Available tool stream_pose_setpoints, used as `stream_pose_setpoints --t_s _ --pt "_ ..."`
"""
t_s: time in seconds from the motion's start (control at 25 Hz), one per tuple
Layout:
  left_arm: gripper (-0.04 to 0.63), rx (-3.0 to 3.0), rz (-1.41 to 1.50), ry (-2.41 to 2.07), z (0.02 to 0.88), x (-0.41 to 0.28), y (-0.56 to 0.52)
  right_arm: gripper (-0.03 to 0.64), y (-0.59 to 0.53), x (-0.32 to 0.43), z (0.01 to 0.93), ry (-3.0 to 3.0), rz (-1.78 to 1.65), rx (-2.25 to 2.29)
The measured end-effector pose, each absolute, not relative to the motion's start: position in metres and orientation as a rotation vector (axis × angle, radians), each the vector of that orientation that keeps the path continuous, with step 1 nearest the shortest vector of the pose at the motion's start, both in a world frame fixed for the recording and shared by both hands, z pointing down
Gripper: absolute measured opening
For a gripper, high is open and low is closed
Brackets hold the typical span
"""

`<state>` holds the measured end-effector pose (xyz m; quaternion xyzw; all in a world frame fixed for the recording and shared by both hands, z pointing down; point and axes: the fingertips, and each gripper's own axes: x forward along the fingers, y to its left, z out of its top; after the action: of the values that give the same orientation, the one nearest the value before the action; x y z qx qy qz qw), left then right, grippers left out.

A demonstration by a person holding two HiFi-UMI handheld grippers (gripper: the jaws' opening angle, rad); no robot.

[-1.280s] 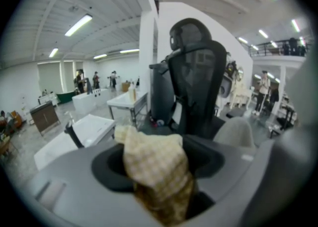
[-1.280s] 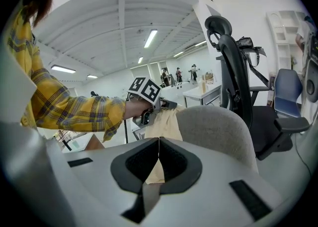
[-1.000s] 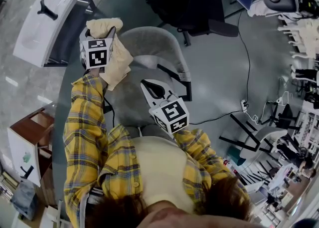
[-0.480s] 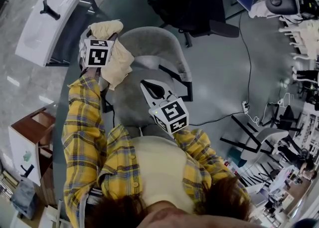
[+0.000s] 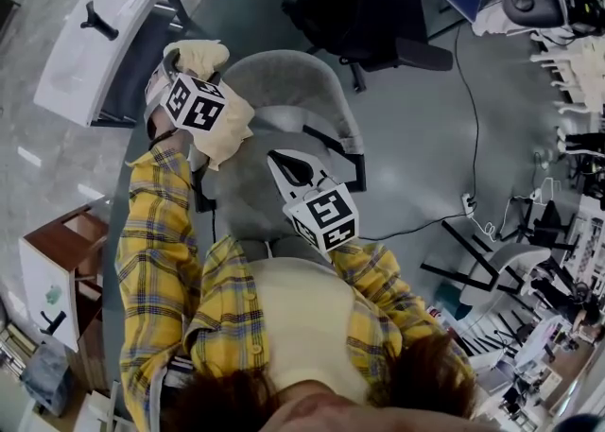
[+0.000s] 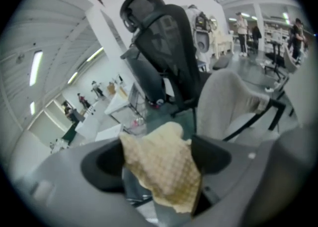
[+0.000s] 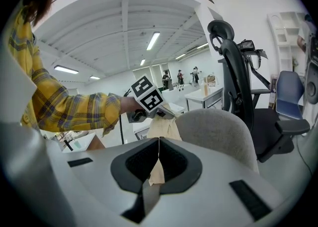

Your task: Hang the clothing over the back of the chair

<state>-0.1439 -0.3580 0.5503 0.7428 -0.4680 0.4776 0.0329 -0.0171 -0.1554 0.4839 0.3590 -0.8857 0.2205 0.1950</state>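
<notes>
A cream waffle-knit cloth (image 5: 225,123) hangs on the left end of the grey chair back (image 5: 284,76). My left gripper (image 5: 187,66) is over the cloth's top. In the left gripper view its jaws stand wide, and the cloth (image 6: 161,169) lies loosely between them, with the chair back (image 6: 223,102) beyond. My right gripper (image 5: 277,160) hovers over the chair seat, to the right of the cloth, with its jaws shut and nothing visibly held. The right gripper view shows those shut jaws (image 7: 158,144), the cloth (image 7: 165,127), the left gripper (image 7: 160,113) and the chair back (image 7: 213,131).
A black office chair (image 5: 364,5) stands just behind the grey chair. There is a white table (image 5: 90,33) at the far left and a wooden cabinet (image 5: 57,269) at the near left. A black cable (image 5: 470,128) runs across the floor on the right.
My left gripper has rolled on the spot, so its marker cube now sits tilted. The cloth has stayed on the chair back. The right gripper has not moved.
</notes>
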Motion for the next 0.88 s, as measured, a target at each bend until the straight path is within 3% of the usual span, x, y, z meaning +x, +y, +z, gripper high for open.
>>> stream_pose_setpoints --t_s 0.52,0.88 --pt "0.398 2.437 2.081 -1.149 0.545 -0.124 -0.331 0.014 -0.144 -0.014 0.477 -2.501 0.611 1.012" --pt "0.397 2.434 2.073 -1.007 0.552 -0.129 -0.318 0.015 -0.136 -0.008 0.477 -2.498 0.608 1.031"
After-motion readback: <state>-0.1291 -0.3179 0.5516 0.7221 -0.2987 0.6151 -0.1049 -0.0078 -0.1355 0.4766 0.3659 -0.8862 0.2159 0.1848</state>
